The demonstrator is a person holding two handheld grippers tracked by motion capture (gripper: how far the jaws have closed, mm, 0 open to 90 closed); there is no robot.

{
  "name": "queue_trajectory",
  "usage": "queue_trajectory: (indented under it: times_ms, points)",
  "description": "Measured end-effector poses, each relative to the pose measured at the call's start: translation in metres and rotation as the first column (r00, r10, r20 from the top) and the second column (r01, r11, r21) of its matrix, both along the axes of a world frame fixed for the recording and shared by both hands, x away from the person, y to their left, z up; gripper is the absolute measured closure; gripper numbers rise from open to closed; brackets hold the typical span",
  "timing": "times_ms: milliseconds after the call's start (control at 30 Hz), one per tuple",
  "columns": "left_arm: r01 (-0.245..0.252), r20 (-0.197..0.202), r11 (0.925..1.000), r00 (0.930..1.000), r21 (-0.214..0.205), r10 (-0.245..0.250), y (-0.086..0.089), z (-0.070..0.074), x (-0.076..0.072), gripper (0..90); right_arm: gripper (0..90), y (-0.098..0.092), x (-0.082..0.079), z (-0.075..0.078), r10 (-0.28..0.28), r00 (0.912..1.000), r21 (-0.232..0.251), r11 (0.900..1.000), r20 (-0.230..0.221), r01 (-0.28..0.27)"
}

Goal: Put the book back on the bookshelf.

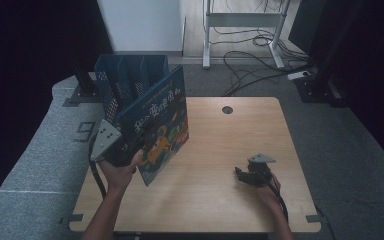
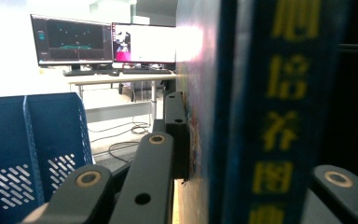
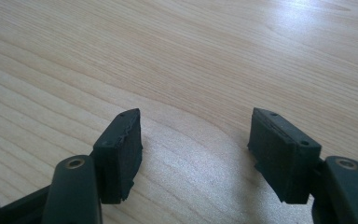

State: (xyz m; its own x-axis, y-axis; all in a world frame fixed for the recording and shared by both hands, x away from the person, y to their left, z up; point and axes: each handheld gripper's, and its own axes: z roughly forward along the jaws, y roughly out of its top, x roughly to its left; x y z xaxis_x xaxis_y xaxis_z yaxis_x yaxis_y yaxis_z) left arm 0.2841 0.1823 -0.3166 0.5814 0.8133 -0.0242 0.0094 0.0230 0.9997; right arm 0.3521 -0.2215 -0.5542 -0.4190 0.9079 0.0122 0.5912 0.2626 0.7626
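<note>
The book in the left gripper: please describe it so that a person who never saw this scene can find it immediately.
Start at the wooden table and go to its far left corner, where a blue mesh file rack stands. Just in front of the rack, the left gripper holds the picture book upright and tilted. Its dark blue cover carries yellow characters and orange cartoon figures.

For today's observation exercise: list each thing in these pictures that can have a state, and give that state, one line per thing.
left gripper: shut on the book.
book: closed, held upright off the table, next to the rack.
blue file rack: upright at the table's far left corner, slots look empty.
right gripper: open, nothing between its jaws, low over the bare table.
monitors: switched on.
</note>
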Motion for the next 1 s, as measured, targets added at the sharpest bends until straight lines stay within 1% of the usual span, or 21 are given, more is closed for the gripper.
queue_trajectory:
  times_ms: [267,333,500,567,800,1000]
  points:
    - [0.004,0.002,0.9999,1.0,-0.013,-0.004,0.005,0.006,0.0,82.3,33.5,0.0,0.0,0.0,0.0,1.0,0.0,1.0,0.0,0.0]
    - [0.003,-0.001,0.9999,1.0,-0.01,-0.003,0.006,0.008,0.0,82.3,33.5,0.0,0.0,0.0,0.0,1.0,0.0,1.0,0.0,0.0]
    - [-0.004,0.007,1.0,1.0,-0.002,0.004,0.009,0.011,0.0,82.3,33.4,0.0,0.0,0.0,0.0,1.0,0.0,1.0,0.0,0.0]
    - [-0.007,0.009,0.9999,0.9999,-0.011,0.007,0.01,0.012,0.0,82.3,33.4,0.0,0.0,0.0,0.0,1.0,0.0,1.0,0.0,0.0]
    - [-0.03,0.015,0.9995,0.9994,-0.014,0.03,0.018,0.016,0.0,82.3,33.4,0.0,0.0,0.0,0.0,1.0,0.002,1.0,0.0,0.0]
    - [-0.052,0.017,0.9985,0.9985,-0.014,0.053,0.024,0.015,0.0,82.3,33.4,0.0,0.0,0.0,0.0,1.0,0.002,1.0,0.0,0.0]
